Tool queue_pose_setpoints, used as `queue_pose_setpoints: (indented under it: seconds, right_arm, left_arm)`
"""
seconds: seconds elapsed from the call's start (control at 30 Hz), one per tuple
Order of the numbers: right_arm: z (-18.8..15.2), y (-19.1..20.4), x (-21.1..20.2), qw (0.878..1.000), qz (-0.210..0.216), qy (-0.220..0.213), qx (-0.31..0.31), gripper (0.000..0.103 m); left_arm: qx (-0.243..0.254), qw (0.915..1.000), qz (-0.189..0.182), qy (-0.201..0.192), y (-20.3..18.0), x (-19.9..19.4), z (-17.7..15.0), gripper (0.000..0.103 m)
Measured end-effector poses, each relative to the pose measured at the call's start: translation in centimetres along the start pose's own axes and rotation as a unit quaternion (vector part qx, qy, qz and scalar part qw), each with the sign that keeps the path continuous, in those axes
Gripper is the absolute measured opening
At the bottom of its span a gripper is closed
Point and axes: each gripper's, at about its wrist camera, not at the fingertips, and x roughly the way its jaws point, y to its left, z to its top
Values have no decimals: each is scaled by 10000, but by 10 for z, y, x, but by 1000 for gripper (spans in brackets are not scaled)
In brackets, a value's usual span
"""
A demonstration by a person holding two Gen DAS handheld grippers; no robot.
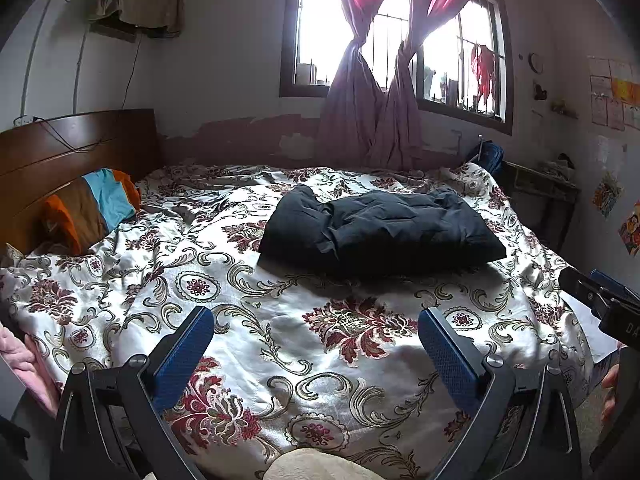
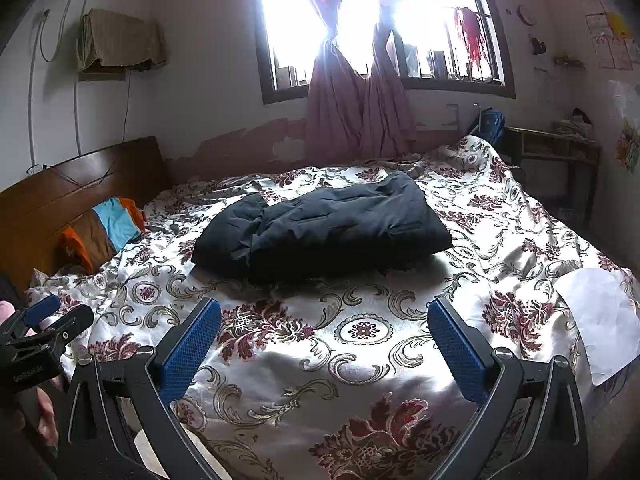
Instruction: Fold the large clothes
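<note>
A home bedroom – bed (image 1: pixel 280 340), wooden headboard (image 1: pixel 76 144), curtained window (image 1: pixel 396 40)

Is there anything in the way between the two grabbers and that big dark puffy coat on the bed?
No, nothing visible. Only bare flowered satin bedspread lies between the open left gripper, the open right gripper and the folded dark padded jacket. The orange, brown and blue striped garment sits off by the headboard.
</note>
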Motion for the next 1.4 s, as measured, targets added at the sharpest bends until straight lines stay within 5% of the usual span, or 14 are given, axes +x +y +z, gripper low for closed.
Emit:
queue_pose_setpoints:
  seconds: [0.93,1.17,1.4]
  right_arm:
    - [-2,4,2,10000,-30,23,39,101]
    - [-5,6,2,10000,-53,29,77,101]
    - [-5,6,3,10000,-56,29,65,101]
  left_arm:
    - [-257,9993,-158,221,-2,4,-6,103]
    - [-423,9980,438,184,3,4,-5,103]
    - [-416,9982,407,134,3,3,-2,103]
